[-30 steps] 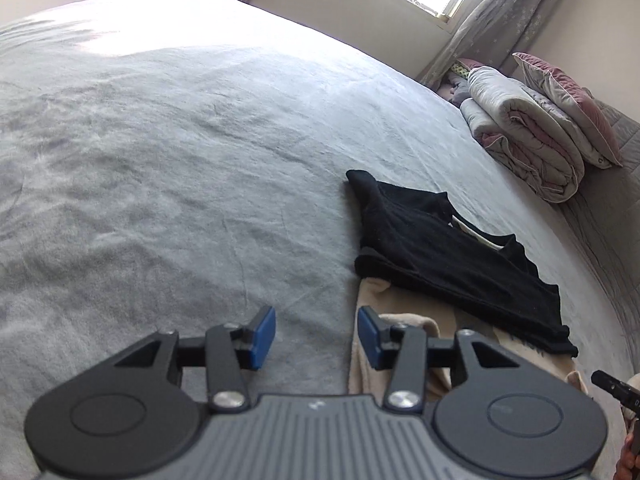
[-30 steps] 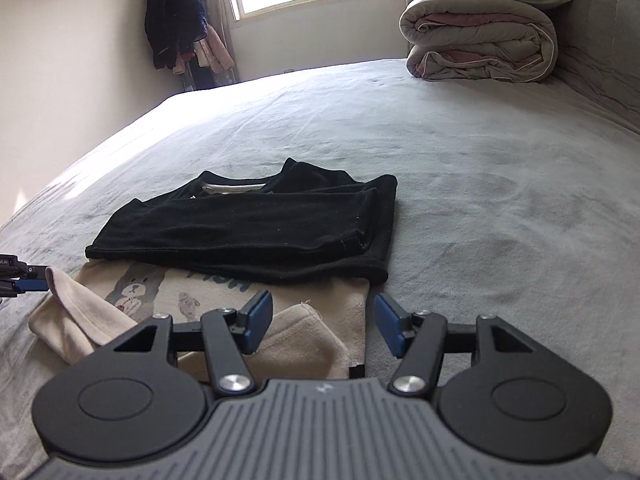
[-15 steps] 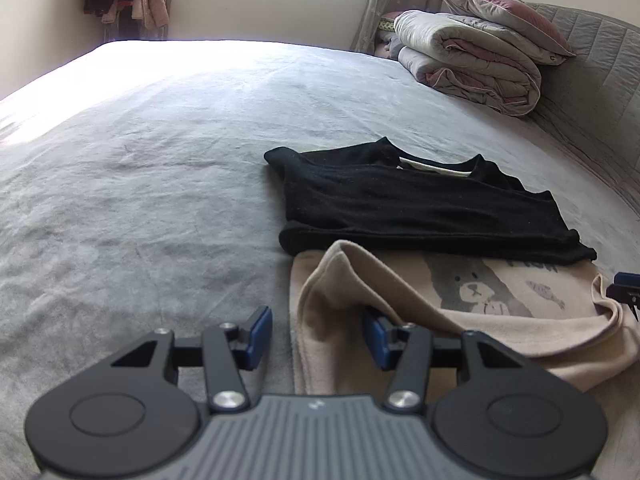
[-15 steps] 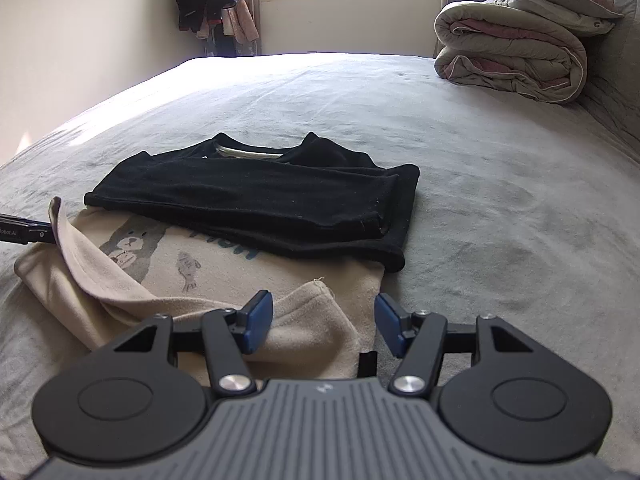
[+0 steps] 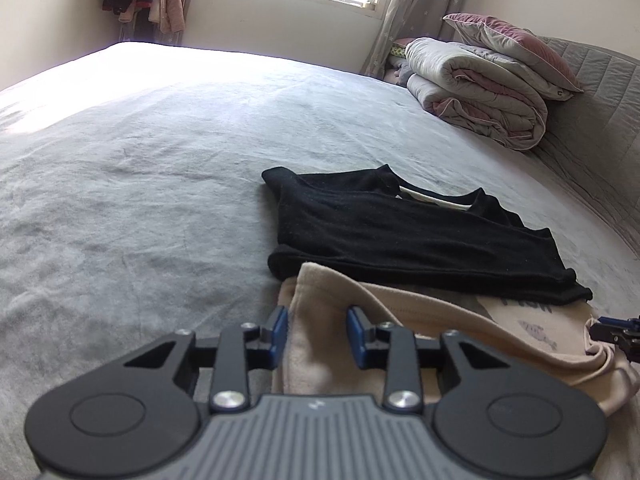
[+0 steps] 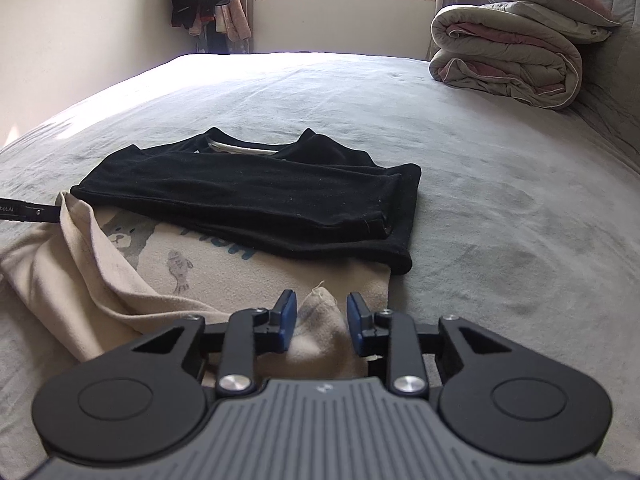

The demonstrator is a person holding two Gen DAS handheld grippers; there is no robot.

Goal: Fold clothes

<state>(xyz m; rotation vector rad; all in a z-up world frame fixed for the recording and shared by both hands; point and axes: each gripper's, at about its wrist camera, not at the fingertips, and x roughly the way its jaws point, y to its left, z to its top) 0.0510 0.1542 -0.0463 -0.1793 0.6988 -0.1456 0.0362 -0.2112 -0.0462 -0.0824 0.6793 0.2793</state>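
While both jaws are closing, your left gripper (image 5: 316, 336) has a raised fold of the beige shirt (image 5: 432, 312) between its pads; your right gripper (image 6: 322, 322) brackets another bunched corner. Shirt lies on grey bed (image 5: 140, 200), partly beneath folded black top (image 5: 392, 232).

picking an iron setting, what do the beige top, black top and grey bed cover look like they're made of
Beige top: soft matte knit, probably cotton jersey or light fleece; it drapes limply, slightly fuzzy, printed bear and fish.
Black top: fine matte knit, likely cotton; speckled with lint, stitched hems.
Grey bed cover: short-pile plush, velvety; brushed patches shade light and dark. Fibre content can't be told.
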